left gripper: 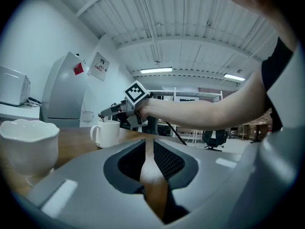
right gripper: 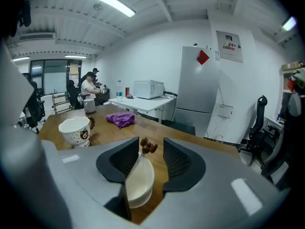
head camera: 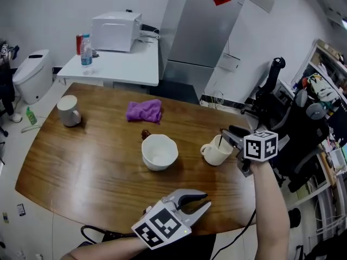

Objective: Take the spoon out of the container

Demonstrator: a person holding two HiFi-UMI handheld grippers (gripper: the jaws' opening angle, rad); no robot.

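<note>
Bracketing the spoon (right gripper: 147,146), right hand-held gripper (right gripper: 152,156) gapes wide, unclamped. Handle rises from mug (right gripper: 140,187) toward 1 o'clock, dead ahead.

table (head camera: 97,164) carries bowl (head camera: 159,152), cup (head camera: 217,153), mug (head camera: 69,111), purple cloth (head camera: 144,111).

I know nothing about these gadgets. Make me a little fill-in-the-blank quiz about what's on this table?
1. The right gripper has its jaws open around the ___ that stands in the cup.
2. The cloth is ___.
3. The left gripper holds ___.
4. The bowl is ___.

Missing words: spoon; purple; nothing; white.
</note>
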